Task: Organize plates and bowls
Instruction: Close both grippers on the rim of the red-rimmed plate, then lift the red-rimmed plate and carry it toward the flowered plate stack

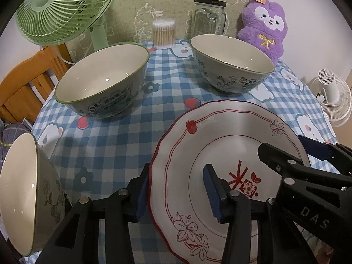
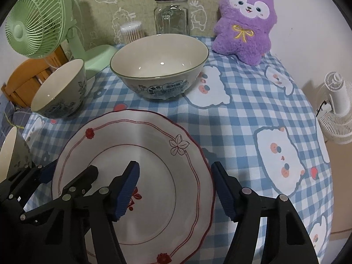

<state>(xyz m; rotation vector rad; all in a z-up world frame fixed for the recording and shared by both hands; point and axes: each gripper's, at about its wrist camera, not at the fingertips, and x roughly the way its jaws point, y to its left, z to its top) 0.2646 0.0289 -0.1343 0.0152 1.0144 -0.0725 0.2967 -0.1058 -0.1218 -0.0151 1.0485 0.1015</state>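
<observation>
Both grippers straddle opposite rims of the floral plate (image 1: pixel 220 145) on the checked tablecloth (image 1: pixel 123 145): left gripper (image 1: pixel 178 195), right gripper (image 2: pixel 176 189), jaws apart, neither clamped yet.

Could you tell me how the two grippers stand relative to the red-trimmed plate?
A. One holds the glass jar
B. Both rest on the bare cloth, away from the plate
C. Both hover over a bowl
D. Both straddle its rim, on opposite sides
D: the left gripper has the plate rim between its fingers on one side, the right gripper on the other.

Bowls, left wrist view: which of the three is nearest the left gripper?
The bowl at the left edge, beside the left gripper. The other two sit farther back.
</observation>
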